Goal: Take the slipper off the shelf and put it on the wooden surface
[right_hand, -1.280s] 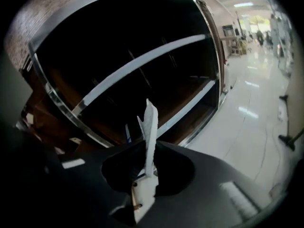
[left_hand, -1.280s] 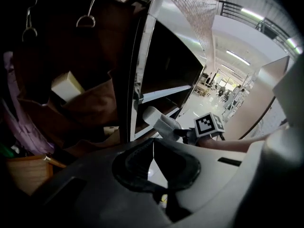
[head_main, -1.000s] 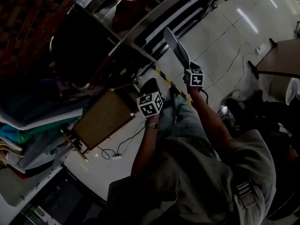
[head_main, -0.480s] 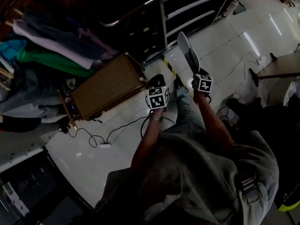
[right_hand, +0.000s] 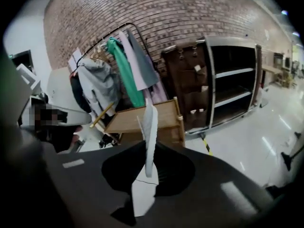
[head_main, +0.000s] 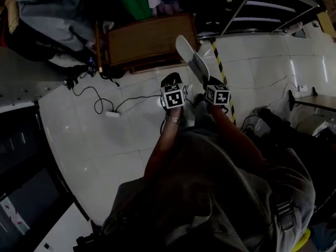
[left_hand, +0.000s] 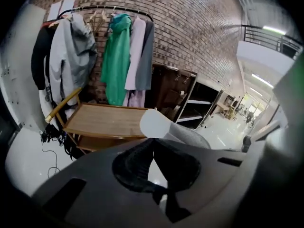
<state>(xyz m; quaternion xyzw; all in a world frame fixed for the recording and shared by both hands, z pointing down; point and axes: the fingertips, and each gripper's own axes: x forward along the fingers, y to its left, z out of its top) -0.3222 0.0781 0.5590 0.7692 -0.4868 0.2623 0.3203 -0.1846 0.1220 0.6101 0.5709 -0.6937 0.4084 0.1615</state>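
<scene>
Holding the pale slipper (head_main: 190, 62) up in the air with the right gripper (head_main: 203, 82), jaws nearly together and clamped on one end of the thin sole. Shows up edge-on in the right gripper view, sticking upright out of the jaws. Off the dark shelf (head_main: 262, 9) already, but not down on the wooden worktop (head_main: 147, 43) yet. Pokes its free end over the worktop's near corner in the head view, no contact there as far as can be told.

Nothing in the left gripper (head_main: 171, 80): jaws closed tip to tip, parked just beside the right one, both up over the white tiled floor (head_main: 105, 140). From the left gripper view, just catching the slipper's rounded end off to the right, in front of the worktop.

Around the worktop: clothes rack (left_hand: 118, 56) with green, grey and pinkish stuff hanging against the brick wall (left_hand: 190, 27) right behind it, cables (head_main: 100, 104) trailing on the floor at its left end, yellow-and-black tape (head_main: 223, 77) running along the floor at its right end, toward the shelf.
</scene>
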